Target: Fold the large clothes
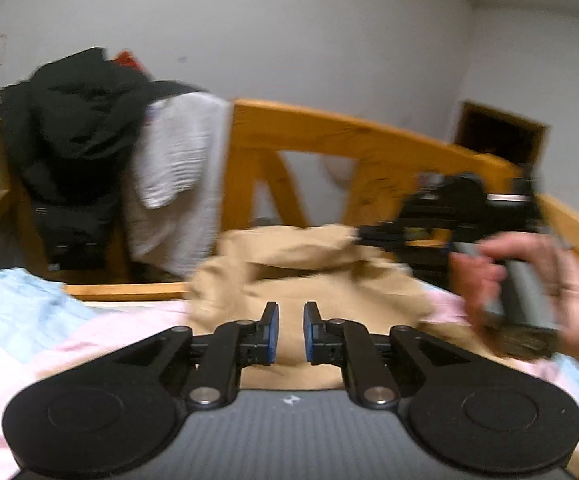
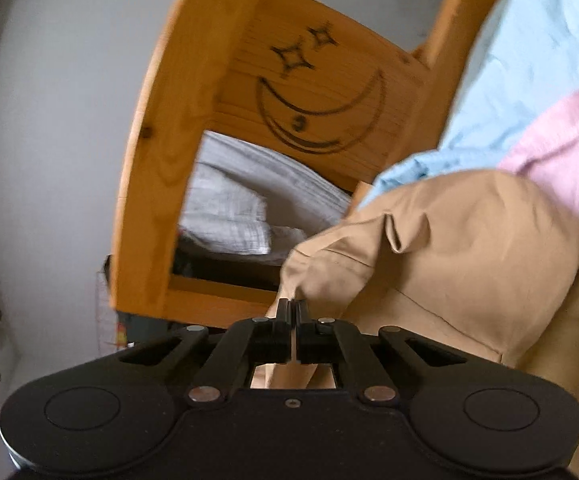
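A tan garment [image 1: 309, 272] lies bunched on the bed's pink and blue sheet [image 1: 21, 320]. My left gripper [image 1: 291, 332] is open and empty, its blue pads a small gap apart, just above the garment's near part. My right gripper [image 2: 293, 312] is shut on an edge of the tan garment [image 2: 449, 256] and lifts it near the headboard. In the left wrist view the right gripper [image 1: 373, 234] shows at the right, held by a hand [image 1: 549, 292], at the garment's far edge.
A wooden bed frame [image 1: 329, 136] with a moon and stars carving [image 2: 313, 92] borders the bed. A black jacket [image 1: 77, 128] and a white cloth [image 1: 177, 168] hang over the frame at left. White walls stand behind.
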The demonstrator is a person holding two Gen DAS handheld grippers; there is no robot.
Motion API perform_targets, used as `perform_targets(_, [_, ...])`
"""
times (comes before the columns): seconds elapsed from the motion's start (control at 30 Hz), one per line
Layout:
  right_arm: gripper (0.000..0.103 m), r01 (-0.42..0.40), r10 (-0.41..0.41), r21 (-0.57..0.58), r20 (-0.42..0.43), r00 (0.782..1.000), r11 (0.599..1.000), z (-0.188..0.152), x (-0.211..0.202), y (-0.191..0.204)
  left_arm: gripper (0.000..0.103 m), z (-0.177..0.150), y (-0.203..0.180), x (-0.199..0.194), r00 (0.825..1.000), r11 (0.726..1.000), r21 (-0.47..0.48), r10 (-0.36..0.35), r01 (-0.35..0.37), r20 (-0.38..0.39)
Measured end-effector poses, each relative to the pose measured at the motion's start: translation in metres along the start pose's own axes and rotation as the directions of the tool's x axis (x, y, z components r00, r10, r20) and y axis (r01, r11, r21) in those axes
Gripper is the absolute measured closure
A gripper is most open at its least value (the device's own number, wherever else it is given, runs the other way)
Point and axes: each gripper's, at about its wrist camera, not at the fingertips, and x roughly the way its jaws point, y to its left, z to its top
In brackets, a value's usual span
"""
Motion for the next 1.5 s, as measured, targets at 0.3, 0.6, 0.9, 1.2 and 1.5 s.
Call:
perform_targets(0.3, [0.103, -0.021, 0.014, -0.135, -0.059, 0.998, 0.991, -0.002, -0.024, 0.022, 0.091, -0.009, -0.031, 0.060, 0.988, 0.995, -0.053, -0.086, 0.080, -0.126])
perform_targets(0.6, [0.027, 0.147, -0.148, -0.016, -0.089, 0.985, 0.989, 0.004, 0.010, 0.020, 0.091, -0.021, -0.004, 0.095, 0.980, 0.983, -0.182, -0.001, -0.036, -0.199])
perform_targets(0.9, [0.102, 0.220, -0.221, -0.026, -0.047, 0.974, 0.975, -0.004, 0.040, 0.032, 0.091, -0.030, 0.009, 0.106, 0.977, 0.972, -0.229, 0.010, -0.060, -0.214])
perform_targets(1.2, [0.102, -0.193, 0.184, -0.144, -0.074, 0.980, 0.971, -0.040, -0.097, 0.004, 0.092, -0.044, 0.025, 0.086, 0.993, 0.949, -0.310, 0.015, -0.051, -0.118])
perform_targets(1.5, [0.102, -0.087, 0.074, -0.185, -0.076, 0.994, 0.979, -0.111, -0.160, -0.115, 0.086, -0.105, 0.037, -0.008, 0.981, 0.961, -0.271, -0.097, 0.048, -0.169])
